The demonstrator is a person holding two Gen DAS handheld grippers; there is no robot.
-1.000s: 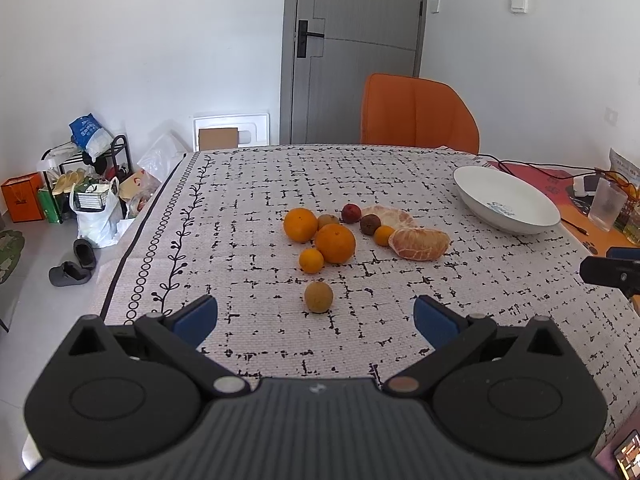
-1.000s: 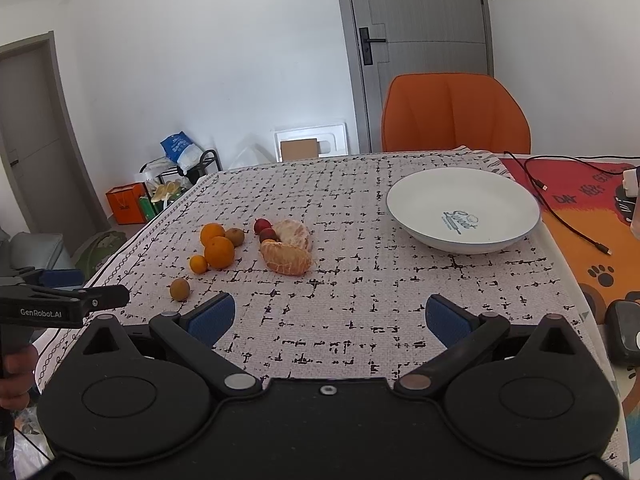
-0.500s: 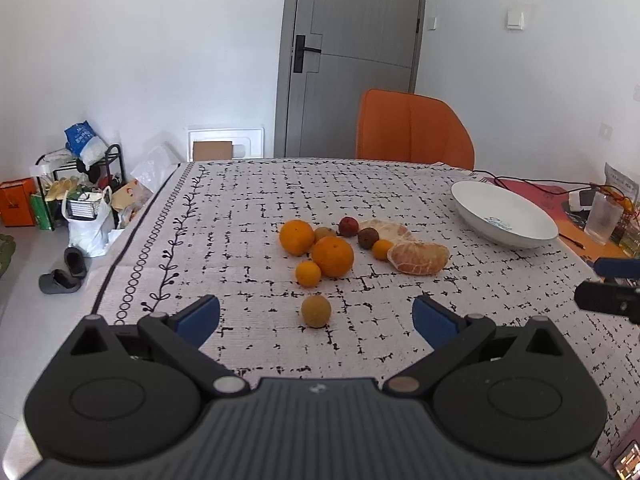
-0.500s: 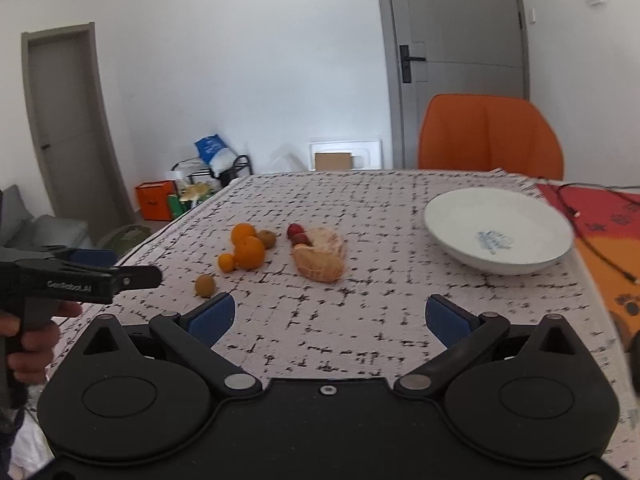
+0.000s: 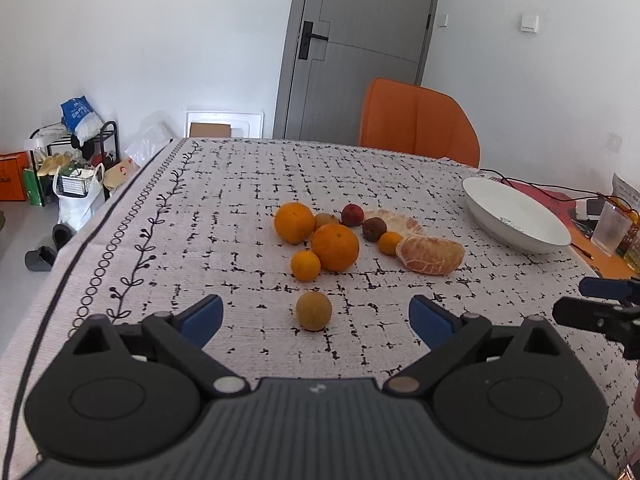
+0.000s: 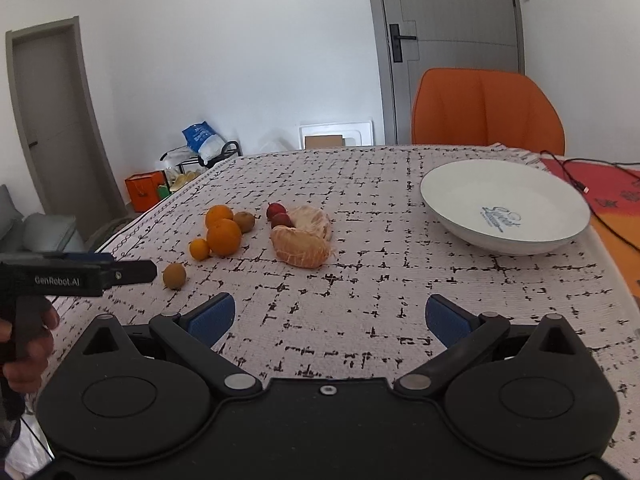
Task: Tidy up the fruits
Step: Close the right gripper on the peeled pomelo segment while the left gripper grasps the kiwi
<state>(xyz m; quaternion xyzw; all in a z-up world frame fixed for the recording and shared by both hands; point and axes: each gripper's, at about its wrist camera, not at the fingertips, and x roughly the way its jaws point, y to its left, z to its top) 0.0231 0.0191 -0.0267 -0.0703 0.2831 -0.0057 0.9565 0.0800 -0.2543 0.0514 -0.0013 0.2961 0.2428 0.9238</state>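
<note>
Fruit lies in a cluster mid-table: two big oranges (image 5: 335,246), small oranges (image 5: 305,265), dark red fruits (image 5: 352,215), and peeled citrus halves (image 5: 431,255). A brown round fruit (image 5: 314,311) lies apart, nearest me, also seen in the right wrist view (image 6: 174,276). A white plate (image 6: 505,208) stands empty at the right, also in the left wrist view (image 5: 516,220). My left gripper (image 5: 316,318) is open, just short of the brown fruit, which lies between its fingertips' line. My right gripper (image 6: 330,316) is open and empty over bare tablecloth.
An orange chair (image 5: 418,122) stands at the table's far edge. A cable (image 6: 580,176), a red mat and a clear cup (image 5: 610,229) lie right of the plate. Bags and a rack (image 5: 72,160) stand on the floor at left.
My left gripper has come closer to the brown fruit. My right gripper has swung left, then back, and sits a little nearer the table. Both stay open.
</note>
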